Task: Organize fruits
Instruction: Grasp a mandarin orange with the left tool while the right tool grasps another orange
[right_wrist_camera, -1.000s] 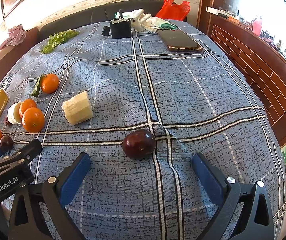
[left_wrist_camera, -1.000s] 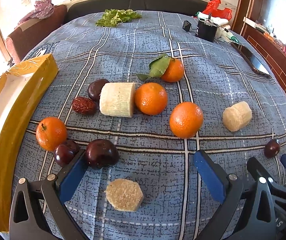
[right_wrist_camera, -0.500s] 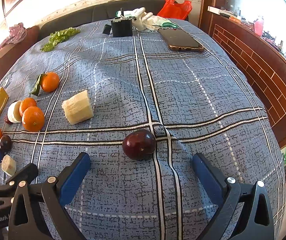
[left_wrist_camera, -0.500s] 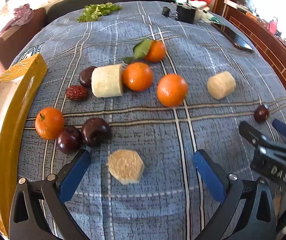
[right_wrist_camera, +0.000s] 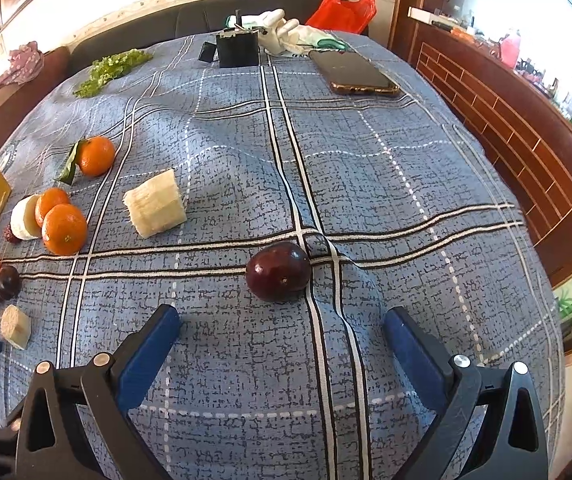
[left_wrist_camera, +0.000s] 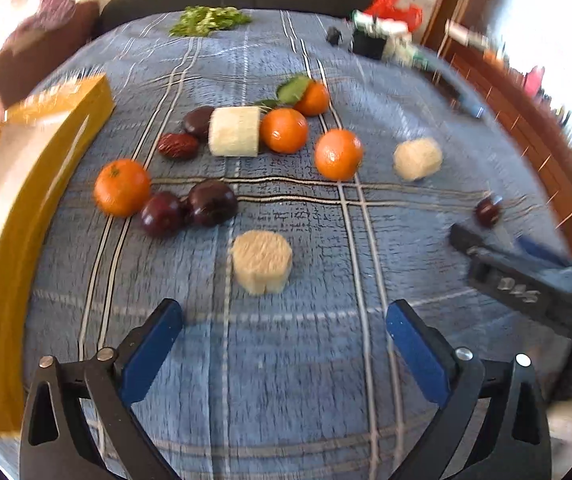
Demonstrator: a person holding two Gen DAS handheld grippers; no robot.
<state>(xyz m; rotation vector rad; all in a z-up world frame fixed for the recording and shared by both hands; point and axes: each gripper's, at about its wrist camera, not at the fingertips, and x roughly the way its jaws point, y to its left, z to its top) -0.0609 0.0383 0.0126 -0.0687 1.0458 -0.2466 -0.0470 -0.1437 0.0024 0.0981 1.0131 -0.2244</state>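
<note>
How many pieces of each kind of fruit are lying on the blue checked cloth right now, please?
Oranges: 4
Dark plums: 4
Pale peeled chunks: 3
Red date: 1
Total: 12

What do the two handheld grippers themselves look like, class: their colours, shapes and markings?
The left gripper and right gripper look alike: black triangular cut-out frames, silver rivets, and flat blue pads on both fingers. The right gripper's side carries blurred white lettering in the left wrist view. No cables or sleeves show.
</note>
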